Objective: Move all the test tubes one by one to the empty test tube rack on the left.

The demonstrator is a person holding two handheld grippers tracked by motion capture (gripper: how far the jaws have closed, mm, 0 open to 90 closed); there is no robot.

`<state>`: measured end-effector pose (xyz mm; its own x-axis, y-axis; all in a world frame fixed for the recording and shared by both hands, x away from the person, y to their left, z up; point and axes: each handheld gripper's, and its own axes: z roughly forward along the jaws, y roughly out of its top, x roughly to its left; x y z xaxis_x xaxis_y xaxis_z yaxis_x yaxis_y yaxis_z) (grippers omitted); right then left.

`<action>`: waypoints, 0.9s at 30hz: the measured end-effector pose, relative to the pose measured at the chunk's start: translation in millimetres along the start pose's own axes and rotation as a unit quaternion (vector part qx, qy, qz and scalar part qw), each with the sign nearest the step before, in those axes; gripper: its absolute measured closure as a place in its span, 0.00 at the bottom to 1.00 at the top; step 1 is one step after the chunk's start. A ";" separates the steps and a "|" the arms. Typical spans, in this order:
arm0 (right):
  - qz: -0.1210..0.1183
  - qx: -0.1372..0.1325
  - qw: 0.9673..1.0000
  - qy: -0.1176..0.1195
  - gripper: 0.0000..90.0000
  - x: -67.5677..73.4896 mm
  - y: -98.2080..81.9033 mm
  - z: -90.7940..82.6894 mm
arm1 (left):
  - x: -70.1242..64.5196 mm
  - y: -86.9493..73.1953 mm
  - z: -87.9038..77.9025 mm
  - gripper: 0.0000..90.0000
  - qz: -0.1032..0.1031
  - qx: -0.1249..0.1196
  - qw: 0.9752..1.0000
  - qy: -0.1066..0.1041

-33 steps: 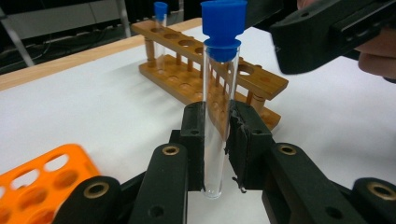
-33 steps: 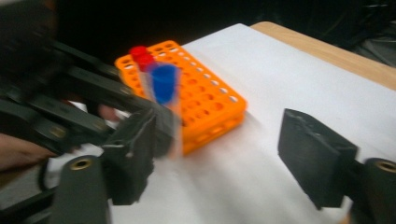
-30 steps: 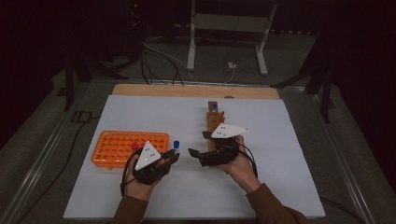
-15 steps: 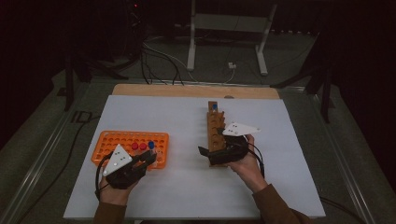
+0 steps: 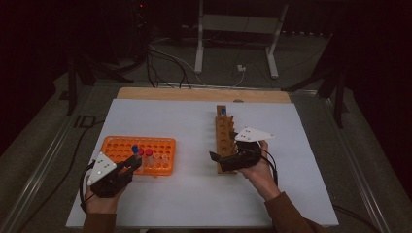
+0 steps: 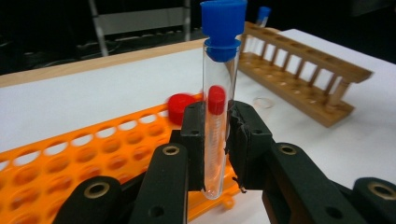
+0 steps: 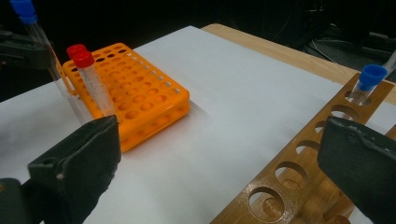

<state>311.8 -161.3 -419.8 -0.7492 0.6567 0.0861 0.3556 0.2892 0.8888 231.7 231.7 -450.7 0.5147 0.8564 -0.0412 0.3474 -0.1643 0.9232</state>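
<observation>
Brown sleeves; black left claw bears a dotted grey plate

Left gripper is clamped, jaws upright; right gripper, jaws just opening wide, seemingly holds nothing.

The fingers hide the blue-capped tube's middle.

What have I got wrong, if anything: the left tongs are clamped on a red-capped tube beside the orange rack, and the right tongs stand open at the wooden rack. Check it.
One thing is wrong: the cap. The left gripper view shows the left tongs clamped on a blue-capped tube; the red caps belong to tubes standing in the orange rack. The rest holds: the right tongs stand open at the wooden rack.
</observation>
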 end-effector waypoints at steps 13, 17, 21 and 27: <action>0.001 -0.002 1.000 0.009 0.00 3.2 1.0 2.9 | 20.3 -6.3 15.9 0.85 -0.027 0.007 0.999 0.039; 0.001 -0.003 1.000 0.009 0.00 2.5 1.1 2.4 | 24.0 -9.5 21.2 0.85 -0.031 0.018 0.999 0.034; 0.003 -0.003 1.000 0.011 0.00 2.3 0.6 2.2 | 25.0 -14.3 24.1 0.85 -0.032 0.034 0.999 0.029; 0.003 -0.005 1.000 0.012 0.00 2.2 0.4 1.5 | 25.3 -17.6 25.1 0.85 -0.028 0.046 0.998 0.028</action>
<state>311.1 -158.7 -420.0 -0.7610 0.6407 0.1022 0.3540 0.2780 0.8930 258.3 243.9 -477.6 0.4490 0.8910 -0.0675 0.4461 -0.1581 0.8809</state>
